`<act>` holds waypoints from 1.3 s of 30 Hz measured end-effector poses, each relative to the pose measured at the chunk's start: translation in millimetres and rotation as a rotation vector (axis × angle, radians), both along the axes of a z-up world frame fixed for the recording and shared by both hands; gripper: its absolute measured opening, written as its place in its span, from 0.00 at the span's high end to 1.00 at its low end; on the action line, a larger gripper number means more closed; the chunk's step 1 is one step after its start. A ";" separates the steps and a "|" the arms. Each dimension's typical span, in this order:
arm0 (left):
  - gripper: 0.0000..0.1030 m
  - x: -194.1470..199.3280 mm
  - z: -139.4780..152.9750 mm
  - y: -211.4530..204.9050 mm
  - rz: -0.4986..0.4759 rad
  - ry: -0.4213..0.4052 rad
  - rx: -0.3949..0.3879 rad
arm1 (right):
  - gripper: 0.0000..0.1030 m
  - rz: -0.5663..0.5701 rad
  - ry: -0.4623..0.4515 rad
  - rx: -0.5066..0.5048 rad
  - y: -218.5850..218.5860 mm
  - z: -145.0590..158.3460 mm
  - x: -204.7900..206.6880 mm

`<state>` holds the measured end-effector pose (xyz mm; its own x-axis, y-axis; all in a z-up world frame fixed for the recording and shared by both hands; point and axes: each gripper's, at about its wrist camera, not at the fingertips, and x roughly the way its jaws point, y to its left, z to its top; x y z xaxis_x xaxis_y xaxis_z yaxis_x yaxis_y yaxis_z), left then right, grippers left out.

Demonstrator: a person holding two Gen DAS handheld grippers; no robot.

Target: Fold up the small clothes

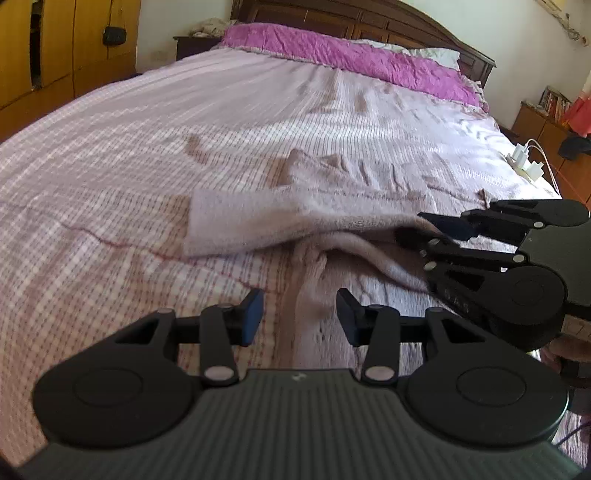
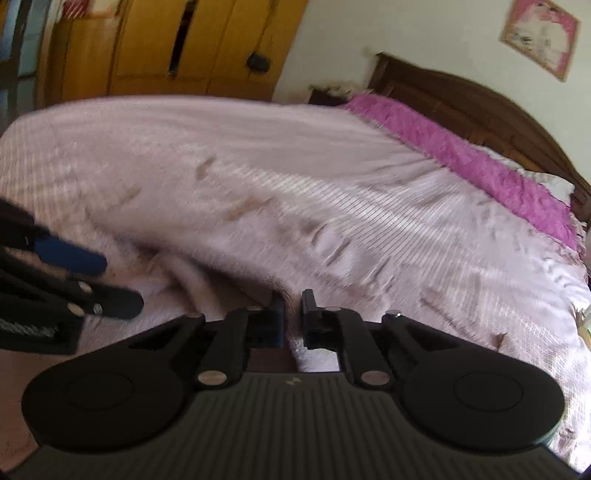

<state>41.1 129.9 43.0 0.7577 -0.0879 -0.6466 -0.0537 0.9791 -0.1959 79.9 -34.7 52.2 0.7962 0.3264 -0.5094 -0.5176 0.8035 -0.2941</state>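
A pale pink knitted garment (image 1: 258,218) lies crumpled on the pink checked bed sheet (image 1: 129,155). One fold stretches left and a ribbed strip runs toward the left wrist camera. My left gripper (image 1: 300,315) hovers open over that strip, its pads apart and not pressing the cloth. From the right, my right gripper (image 1: 415,226) reaches in and is shut on the garment's right edge. In the right wrist view its jaws (image 2: 293,317) stand nearly together with pink cloth pinched between them. There the garment (image 2: 192,273) is blurred and the left gripper (image 2: 107,280) shows at the left edge.
A magenta quilt (image 1: 351,55) and a dark wooden headboard (image 1: 369,18) lie at the far end of the bed. A white power strip with chargers (image 1: 524,162) sits near the right bed edge. Yellow wardrobes (image 1: 55,48) stand beyond the left side.
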 end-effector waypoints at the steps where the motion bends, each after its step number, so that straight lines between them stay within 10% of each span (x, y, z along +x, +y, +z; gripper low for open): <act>1: 0.56 2.5 0.0 0.0 -0.001 -0.008 0.001 | 0.92 -0.026 -0.027 0.018 -4.6 5.5 -0.6; 8: 0.56 21.1 -6.7 -0.6 0.030 0.008 0.009 | 0.93 -0.206 -0.119 0.105 -52.3 26.9 -6.2; 15: 0.56 24.1 -10.4 -3.1 0.042 0.016 0.026 | 0.92 -0.344 0.075 0.198 -107.5 -2.2 1.4; 21: 0.56 25.3 -11.8 -4.0 0.043 0.018 0.035 | 0.86 -0.331 0.185 0.248 -123.7 -21.3 -5.3; 29: 0.56 25.7 -12.2 -5.2 0.042 0.013 0.039 | 0.52 -0.353 0.184 0.346 -135.5 2.0 -30.6; 39: 0.56 8.8 1.6 -3.7 0.032 -0.010 0.023 | 0.45 -0.203 0.183 0.415 -99.4 30.5 -45.1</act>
<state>49.9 126.2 44.6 0.7665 -0.0487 -0.6404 -0.0832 0.9812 -0.1742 34.8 -134.2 82.7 0.7742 0.3794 -0.5067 -0.3521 0.9233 0.1535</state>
